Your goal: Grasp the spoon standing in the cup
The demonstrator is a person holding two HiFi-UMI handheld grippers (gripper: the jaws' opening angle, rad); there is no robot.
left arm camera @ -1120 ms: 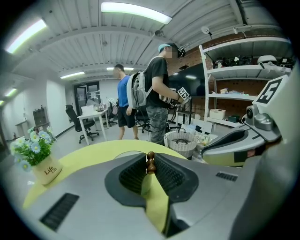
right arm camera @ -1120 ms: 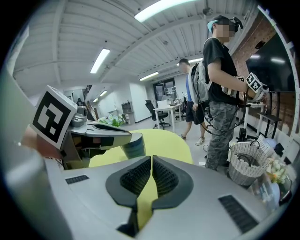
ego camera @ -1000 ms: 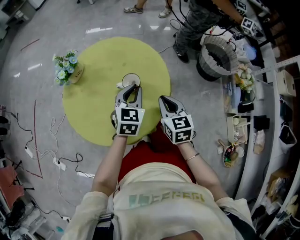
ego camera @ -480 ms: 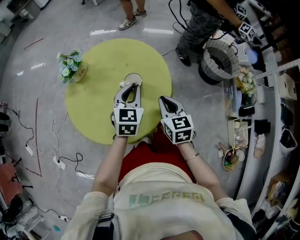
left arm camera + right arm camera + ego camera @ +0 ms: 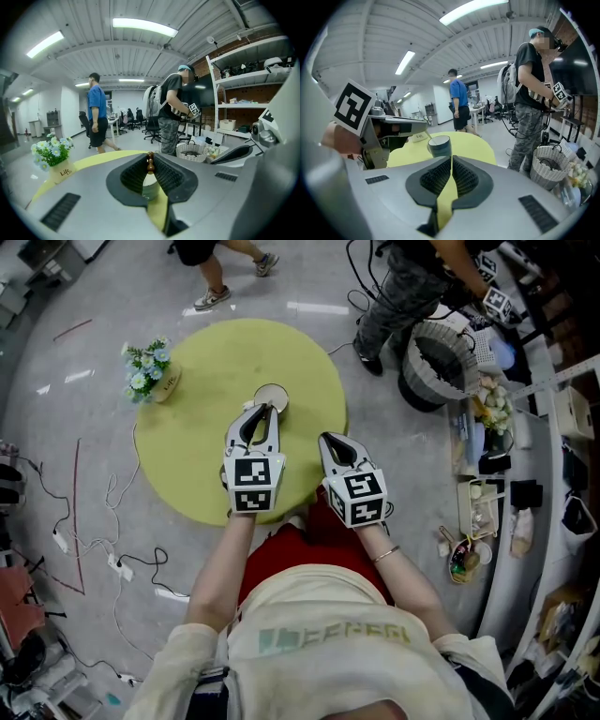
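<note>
Pinching the spoon (image 5: 150, 162) by the beaded brown top of its handle, my left gripper (image 5: 266, 409) has its fingers drawn in to a narrow gap, with that handle caught between the tips. The spoon stands upright in the cup (image 5: 272, 396), which sits on the round yellow surface (image 5: 187, 465), and my left fingers reach in from the cup's near side. My right gripper (image 5: 324, 436) hangs to the right of the cup and nearer to me, over the surface's edge, its fingers pressed together with nothing between them. Left of the cup and well apart from it, a small pot of flowers (image 5: 148, 374) sits at the surface's rim. Right of the cup, off the surface, a woven basket (image 5: 438, 351) stands on the floor beside a person in camouflage trousers (image 5: 398, 287).
</note>
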